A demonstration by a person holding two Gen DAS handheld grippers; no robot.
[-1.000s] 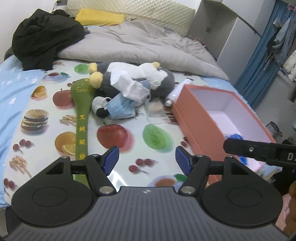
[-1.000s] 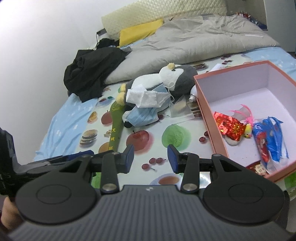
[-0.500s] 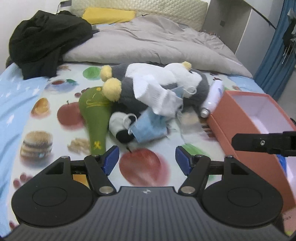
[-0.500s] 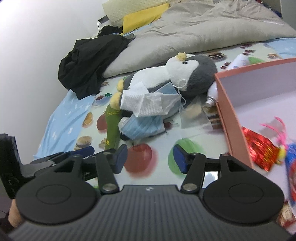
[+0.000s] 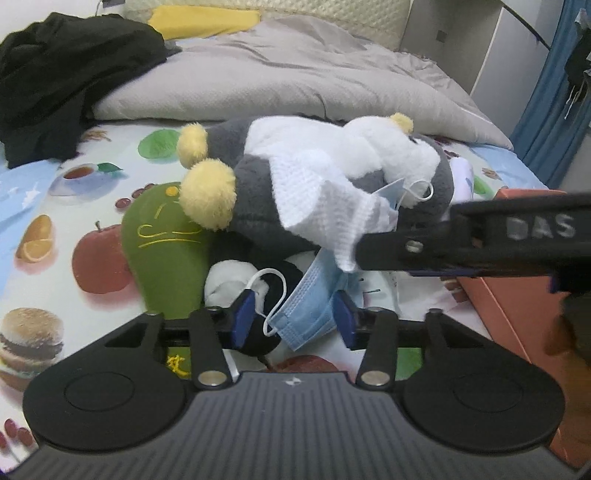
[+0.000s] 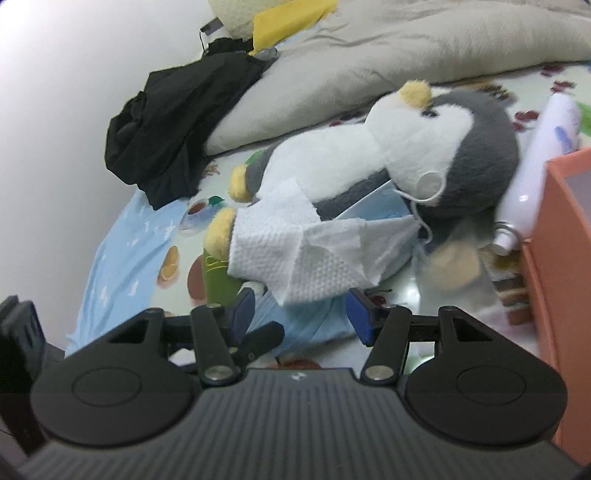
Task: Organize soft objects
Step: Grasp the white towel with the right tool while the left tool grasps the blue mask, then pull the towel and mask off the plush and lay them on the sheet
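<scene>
place: home bedroom | landmark: bed point(image 5: 110, 155) under a fruit-print cover | on bed: rumpled grey duvet point(image 5: 295, 77), yellow pillow point(image 5: 207, 20), black clothes point(image 5: 55, 81) | behind bed: quilted headboard point(image 5: 332, 13) | right of bed: blue curtain point(image 5: 546, 110)

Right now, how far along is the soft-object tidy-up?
Early. Nothing looks sorted: penguin plush, white tissue and blue mask remain piled on the bed. Left gripper is open around the mask, right gripper open below the tissue. Everything is left.
</scene>
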